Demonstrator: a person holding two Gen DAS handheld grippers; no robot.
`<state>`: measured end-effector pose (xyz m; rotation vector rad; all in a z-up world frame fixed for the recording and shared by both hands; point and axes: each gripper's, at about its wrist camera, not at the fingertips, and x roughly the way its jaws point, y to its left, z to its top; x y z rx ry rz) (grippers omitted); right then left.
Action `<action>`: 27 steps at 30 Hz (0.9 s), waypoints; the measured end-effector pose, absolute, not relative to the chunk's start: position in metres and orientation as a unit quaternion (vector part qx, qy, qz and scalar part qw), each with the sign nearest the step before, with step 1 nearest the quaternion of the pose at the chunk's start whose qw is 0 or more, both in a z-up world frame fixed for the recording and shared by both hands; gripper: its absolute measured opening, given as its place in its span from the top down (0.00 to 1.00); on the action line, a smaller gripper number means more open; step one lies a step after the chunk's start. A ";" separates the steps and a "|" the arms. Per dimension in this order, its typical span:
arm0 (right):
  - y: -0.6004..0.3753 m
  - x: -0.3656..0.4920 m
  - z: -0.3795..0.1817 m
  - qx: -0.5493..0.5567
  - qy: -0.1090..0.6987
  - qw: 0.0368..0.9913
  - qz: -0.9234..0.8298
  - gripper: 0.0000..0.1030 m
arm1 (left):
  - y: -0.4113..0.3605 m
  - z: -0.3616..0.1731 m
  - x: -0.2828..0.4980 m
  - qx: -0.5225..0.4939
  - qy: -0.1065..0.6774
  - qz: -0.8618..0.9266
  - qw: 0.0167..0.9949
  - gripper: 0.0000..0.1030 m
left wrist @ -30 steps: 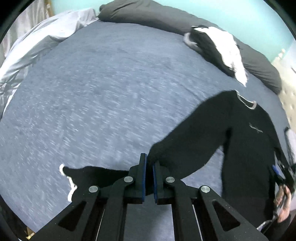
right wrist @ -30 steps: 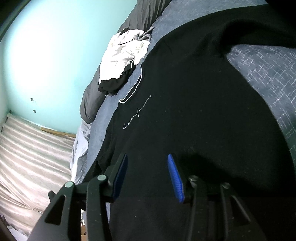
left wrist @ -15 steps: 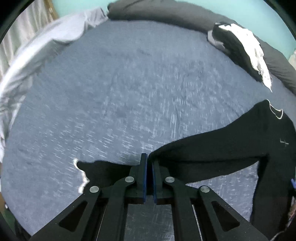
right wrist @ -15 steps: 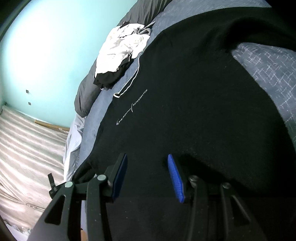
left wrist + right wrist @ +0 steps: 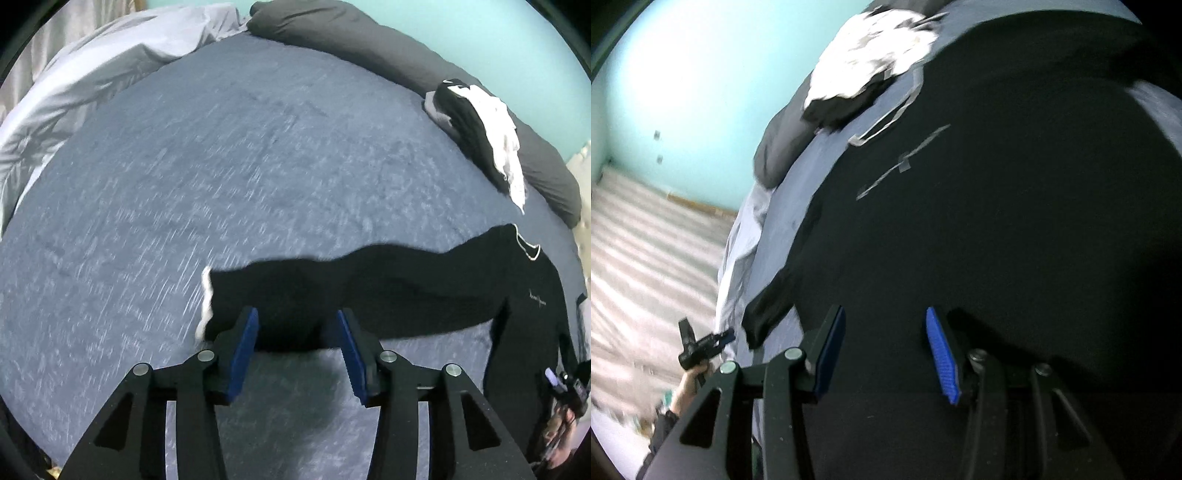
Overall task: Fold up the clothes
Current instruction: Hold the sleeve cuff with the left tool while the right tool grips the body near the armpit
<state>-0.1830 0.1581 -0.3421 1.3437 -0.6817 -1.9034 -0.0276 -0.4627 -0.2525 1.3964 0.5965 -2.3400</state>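
Note:
A black long-sleeved sweater [image 5: 528, 306] with small white chest lettering lies flat on the blue bed cover [image 5: 221, 184]. Its sleeve [image 5: 332, 295] stretches out leftward, ending in a white-trimmed cuff [image 5: 205, 295]. My left gripper [image 5: 297, 339] stands open just in front of the sleeve's cuff end, with nothing held between its blue pads. In the right wrist view the sweater's body [image 5: 997, 221] fills the frame, and my right gripper [image 5: 884, 339] hovers open over its lower part, empty. The left gripper [image 5: 701, 345], held in a hand, shows small at the lower left.
A heap of black and white clothes [image 5: 480, 125] lies at the far side against a long dark grey pillow [image 5: 369, 44]. A pale crumpled duvet [image 5: 74, 92] lines the bed's left side. A teal wall [image 5: 683, 74] rises behind.
My left gripper, shut on the sleeve before, has opened and let it go. The sleeve now lies stretched out flat to the left. The right gripper stays open over the body.

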 end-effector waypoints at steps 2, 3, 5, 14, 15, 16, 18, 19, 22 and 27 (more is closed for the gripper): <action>0.137 -0.180 -0.334 0.521 -0.243 0.367 -0.731 0.49 | -0.469 -0.261 -0.019 0.490 0.221 -0.823 0.181 0.53; 0.122 -0.180 -0.329 0.522 -0.232 0.379 -0.728 0.49 | -0.472 -0.265 -0.015 0.486 0.229 -0.823 0.184 0.53; 0.088 -0.180 -0.319 0.526 -0.206 0.397 -0.723 0.49 | -0.478 -0.272 -0.012 0.477 0.240 -0.824 0.187 0.53; -0.045 -0.195 -0.306 0.545 -0.063 0.431 -0.717 0.48 | -0.499 -0.288 -0.018 0.465 0.253 -0.827 0.186 0.47; -0.054 -0.196 -0.307 0.544 -0.050 0.428 -0.720 0.48 | -0.502 -0.289 -0.019 0.464 0.256 -0.827 0.186 0.47; -0.062 -0.198 -0.307 0.544 -0.038 0.425 -0.723 0.47 | -0.505 -0.291 -0.019 0.463 0.260 -0.827 0.185 0.47; -0.079 -0.201 -0.309 0.542 -0.013 0.420 -0.728 0.47 | -0.509 -0.295 -0.020 0.462 0.269 -0.826 0.180 0.47; -0.087 -0.203 -0.310 0.541 0.000 0.417 -0.730 0.47 | -0.510 -0.297 -0.021 0.463 0.270 -0.825 0.178 0.47; -0.109 -0.207 -0.315 0.540 0.033 0.405 -0.737 0.47 | -0.510 -0.301 -0.024 0.461 0.270 -0.827 0.176 0.48; -0.124 -0.203 -0.329 0.535 0.074 0.387 -0.748 0.62 | -0.506 -0.304 -0.029 0.463 0.266 -0.827 0.175 0.73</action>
